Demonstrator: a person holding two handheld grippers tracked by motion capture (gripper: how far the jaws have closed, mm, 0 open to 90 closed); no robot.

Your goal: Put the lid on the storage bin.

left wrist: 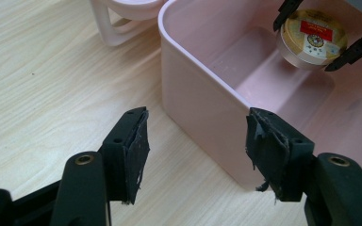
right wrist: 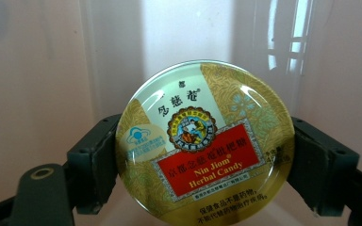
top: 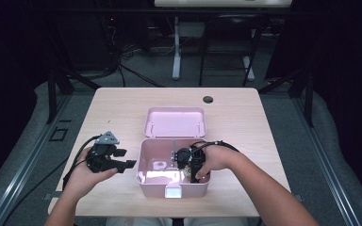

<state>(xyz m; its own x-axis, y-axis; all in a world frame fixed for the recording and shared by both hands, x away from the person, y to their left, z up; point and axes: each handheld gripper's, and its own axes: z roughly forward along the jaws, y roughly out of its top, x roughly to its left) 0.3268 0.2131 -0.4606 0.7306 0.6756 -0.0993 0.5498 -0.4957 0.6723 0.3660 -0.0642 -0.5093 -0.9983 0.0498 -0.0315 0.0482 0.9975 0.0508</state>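
Holding a round candy tin (right wrist: 205,141) inside a pink storage box (top: 143,181), the right gripper (top: 193,165) has its black jaws pressed on the tin's rim from both sides; the right gripper view fills its centre with the tin's face.

Item 1, candy tin: flat disc, glossy metal lid, gold and pale green print with a red label band. In the left gripper view it sits at the upper right of the frame (left wrist: 313,40), pinched and raised off the box floor.

Item 2, pink storage box: smooth moulded plastic, rounded corners, thin divider down the middle, clasp on the near wall. It occupies the lower centre of the high view. Its matching lid (top: 175,122) lies flat just above it in that frame.

Item 3, left gripper (top: 122,165): jaws spread wide and empty, worn black pads (left wrist: 136,146) frayed at the edges, resting left of the box over the table (top: 113,108), a pale wood-grain top.

Step in hand, as judged: the tin is either being set into or lifted from the right compartment; which, the frames cannot tell. The next move calls for a steady vertical path that clears the divider and walls, since the slick curved rim offers the pads little purchase.
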